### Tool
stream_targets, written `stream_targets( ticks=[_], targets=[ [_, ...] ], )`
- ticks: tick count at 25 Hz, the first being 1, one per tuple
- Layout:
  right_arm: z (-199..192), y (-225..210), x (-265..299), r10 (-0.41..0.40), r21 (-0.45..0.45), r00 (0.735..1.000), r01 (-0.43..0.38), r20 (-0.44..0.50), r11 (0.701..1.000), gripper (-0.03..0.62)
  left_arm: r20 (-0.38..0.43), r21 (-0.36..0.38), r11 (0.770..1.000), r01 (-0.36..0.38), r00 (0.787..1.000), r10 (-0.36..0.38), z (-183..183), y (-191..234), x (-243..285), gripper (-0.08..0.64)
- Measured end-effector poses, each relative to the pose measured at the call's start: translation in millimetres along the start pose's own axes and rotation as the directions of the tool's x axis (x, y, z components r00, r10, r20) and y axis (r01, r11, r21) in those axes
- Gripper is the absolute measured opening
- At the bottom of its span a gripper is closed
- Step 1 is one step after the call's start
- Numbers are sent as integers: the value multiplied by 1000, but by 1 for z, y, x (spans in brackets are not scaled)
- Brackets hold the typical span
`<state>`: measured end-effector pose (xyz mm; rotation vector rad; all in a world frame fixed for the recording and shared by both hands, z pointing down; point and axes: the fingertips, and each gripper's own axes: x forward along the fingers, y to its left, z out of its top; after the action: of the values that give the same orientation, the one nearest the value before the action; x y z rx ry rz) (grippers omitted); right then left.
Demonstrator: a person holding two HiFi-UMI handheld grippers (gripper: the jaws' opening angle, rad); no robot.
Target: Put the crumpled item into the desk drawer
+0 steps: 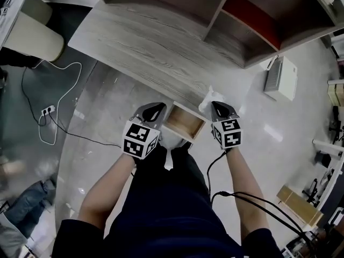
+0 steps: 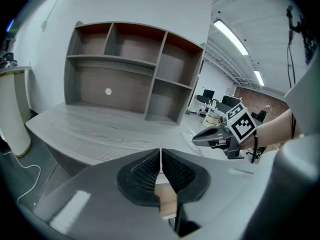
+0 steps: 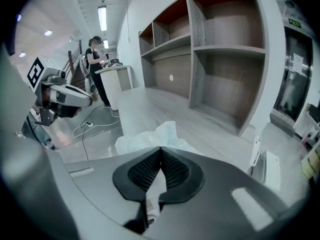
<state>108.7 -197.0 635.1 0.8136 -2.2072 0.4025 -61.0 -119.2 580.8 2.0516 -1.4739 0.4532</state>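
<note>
Pinching the crumpled item (image 3: 150, 136) in the closed right tool (image 3: 161, 150) at the counter (image 1: 145, 47) edge; left tool (image 2: 160, 155) closed, empty. Next likely needing carrying it left over the open drawer (image 1: 181, 121).

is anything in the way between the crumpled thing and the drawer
Nothing visible is. The drawer stands pulled open, showing only bare wood inside. The right gripper has its jaws shut on the crumpled item at the desk edge, just right of the drawer. The left gripper sits at the drawer's left side, not over the opening.
</note>
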Motion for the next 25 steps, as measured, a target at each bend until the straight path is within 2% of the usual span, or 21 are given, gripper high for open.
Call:
stream_targets(
  ticks=[6,14,25],
  targets=[
    [-14,38,-12,40,1,998,-40,44,999,8,-32,14,1000,28,999,-27,-13,-13,5,14],
    [-42,92,-5,113,-16,993,-113,27,994,8,-65,8,999,42,997,-42,-31,-18,7,14],
    [-88,130,38,149,-72,985,-156,-91,985,8,-100,-25,1000,7,995,-9,-57,0,-5,14]
  ],
)
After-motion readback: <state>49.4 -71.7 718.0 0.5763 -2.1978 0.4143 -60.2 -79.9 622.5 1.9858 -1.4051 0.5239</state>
